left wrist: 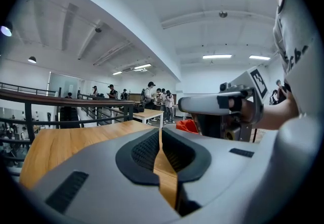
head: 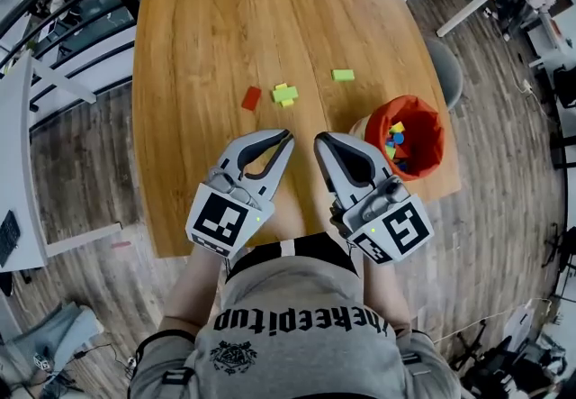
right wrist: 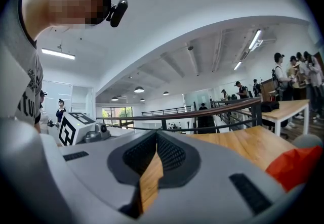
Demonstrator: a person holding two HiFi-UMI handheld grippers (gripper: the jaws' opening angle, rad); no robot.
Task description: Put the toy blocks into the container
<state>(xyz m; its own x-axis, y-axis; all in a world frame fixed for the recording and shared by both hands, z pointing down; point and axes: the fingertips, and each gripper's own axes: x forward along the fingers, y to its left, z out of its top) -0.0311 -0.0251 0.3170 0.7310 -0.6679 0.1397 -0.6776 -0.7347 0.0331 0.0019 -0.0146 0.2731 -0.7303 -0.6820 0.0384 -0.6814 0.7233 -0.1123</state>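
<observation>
– Toy blocks (head: 283, 96): where do they lie?

– Three lie loose on the wooden table (head: 225, 19), in its nearer half. A red block (head: 251, 98) is leftmost. Just beside it on the right, not touching, is a yellow-and-green cross-shaped piece (head: 286, 93). A flat green block (head: 342, 75) lies further right and a little farther from the person, apart from both.

– And the container?

– An orange container (head: 434, 138) stands upright by the table's right edge, towards the near corner, with its mouth open. More blocks in the container (head: 396, 138) show inside, yellow and blue among them. How many there are cannot be told.

– What of the tools?

– The left gripper (head: 288, 135) and the right gripper (head: 319, 139) are held side by side over the table's near edge. Their tips point towards the loose blocks, close to each other but apart. The right one is near the container. In each gripper's own view the dark ribbed pads meet at the tip with nothing between them, so both are closed and carry nothing.

– Anything else round about?

– The person's grey shirt (head: 297, 316) fills the bottom of the head view, over a wood-plank floor (head: 81, 154). In the gripper views a dark railing (right wrist: 202, 113) runs behind the table. Farther back, people (left wrist: 157, 97) stand at a pale table (left wrist: 147, 113).
</observation>
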